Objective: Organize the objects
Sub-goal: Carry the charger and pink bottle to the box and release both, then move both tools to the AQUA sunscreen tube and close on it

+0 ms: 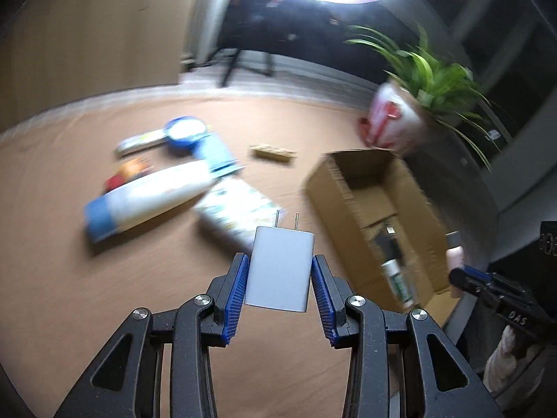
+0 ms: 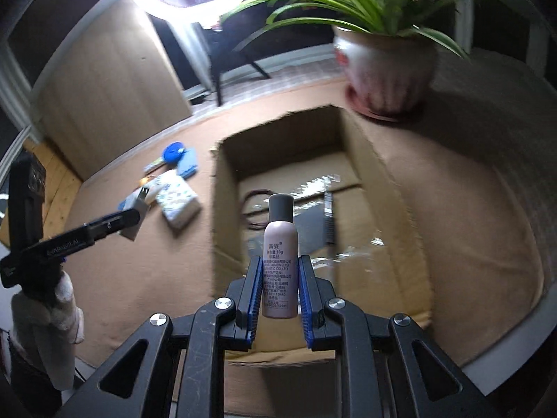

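Held nearest, in the right gripper [image 2: 278, 287]: a small pink bottle [image 2: 281, 264] with a dark cap, clamped upright between the blue pads, long axis along the fingers, cap pointing away. Hung directly over the near wall of the open cardboard box [image 2: 226, 216], with the box floor straight ahead and below, so probably only a short forward lowering was needed to drop it in. Clamped in the left gripper [image 1: 278, 278]: a white charger [image 1: 280, 271], prongs pointing forward, above the bare table [image 1: 87, 296] with the box off to its right; farther from the opening than the right hand, by the look of it. Beyond, toward the table's far left: a white-and-blue tube [image 1: 149, 198], a patterned packet [image 1: 240, 212], a blue round tin [image 1: 186, 130]. At the far right corner: a potted plant [image 2: 386, 66].
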Available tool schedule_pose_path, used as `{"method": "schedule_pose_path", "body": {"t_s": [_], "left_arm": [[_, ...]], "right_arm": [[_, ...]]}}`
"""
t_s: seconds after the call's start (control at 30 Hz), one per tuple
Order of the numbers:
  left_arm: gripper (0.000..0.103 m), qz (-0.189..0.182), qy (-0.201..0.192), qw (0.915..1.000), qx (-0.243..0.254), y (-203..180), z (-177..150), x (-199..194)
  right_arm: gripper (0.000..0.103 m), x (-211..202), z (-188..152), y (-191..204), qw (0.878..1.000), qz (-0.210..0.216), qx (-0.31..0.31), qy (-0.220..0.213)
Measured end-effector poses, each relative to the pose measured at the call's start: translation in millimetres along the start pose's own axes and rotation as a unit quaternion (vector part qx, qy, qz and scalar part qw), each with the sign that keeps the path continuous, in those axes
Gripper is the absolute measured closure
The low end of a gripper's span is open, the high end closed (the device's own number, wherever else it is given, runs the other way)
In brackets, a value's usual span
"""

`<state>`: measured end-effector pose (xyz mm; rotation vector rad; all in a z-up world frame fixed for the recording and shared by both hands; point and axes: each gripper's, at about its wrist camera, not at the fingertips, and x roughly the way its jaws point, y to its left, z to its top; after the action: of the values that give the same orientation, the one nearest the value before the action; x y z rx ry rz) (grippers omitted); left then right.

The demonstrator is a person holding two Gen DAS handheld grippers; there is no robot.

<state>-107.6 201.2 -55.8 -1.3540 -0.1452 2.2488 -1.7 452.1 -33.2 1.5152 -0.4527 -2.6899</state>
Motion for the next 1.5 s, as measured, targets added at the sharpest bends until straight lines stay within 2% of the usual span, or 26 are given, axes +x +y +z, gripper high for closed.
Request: {"method": "schedule_pose_path", "body": {"t_s": [0.17, 0.37, 0.67, 0.77, 0.83, 0.9, 1.2, 1.33, 1.5], "left_arm": [[0.063, -0.009, 0.008, 0.9990, 0.044, -53.3, 20.4, 32.3], [0.063, -0.011, 0.029, 0.9966, 0.076, -100.2, 31.4, 73.3], [0.065, -0.001, 0.043, 0.9945, 0.096, -123.7, 38.0, 105.1], [0.064, -0.003, 0.050, 0.9947, 0.090, -122.3, 40.1, 110.3], [0.051, -0.007, 0.050, 0.9952, 0.084, -119.4, 41.4, 109.2], [0.050, -0.008, 0.043, 0.9955, 0.084, -118.1, 41.3, 104.4], [0.050, -0.007, 0.022, 0.9977, 0.064, -87.8, 46.8, 72.1], [0.050, -0.001, 0.017, 0.9988, 0.046, -59.9, 49.3, 59.1], [0.050, 0.024, 0.013, 0.9995, 0.015, -14.9, 53.6, 47.5]], "right_arm": [[0.085, 5.6, -2.0, -27.3, 1.000, -0.009, 0.015, 0.006], [0.085, 15.2, -2.9, -39.4, 1.000, -0.012, 0.019, 0.014], [0.085, 23.5, -2.1, -40.8, 1.000, -0.009, 0.012, 0.021], [0.081, 22.3, 0.1, -41.7, 1.000, -0.008, 0.018, 0.014], [0.057, 22.2, 2.1, -41.1, 1.000, -0.003, 0.019, 0.015], [0.049, 18.9, 2.8, -39.7, 1.000, -0.007, 0.016, 0.005], [0.049, 13.2, 5.9, -38.4, 1.000, -0.009, 0.025, -0.005], [0.049, 12.9, 6.5, -31.1, 0.999, -0.022, 0.025, -0.004], [0.049, 13.2, 7.9, -20.4, 0.999, -0.016, 0.031, -0.011]]}}
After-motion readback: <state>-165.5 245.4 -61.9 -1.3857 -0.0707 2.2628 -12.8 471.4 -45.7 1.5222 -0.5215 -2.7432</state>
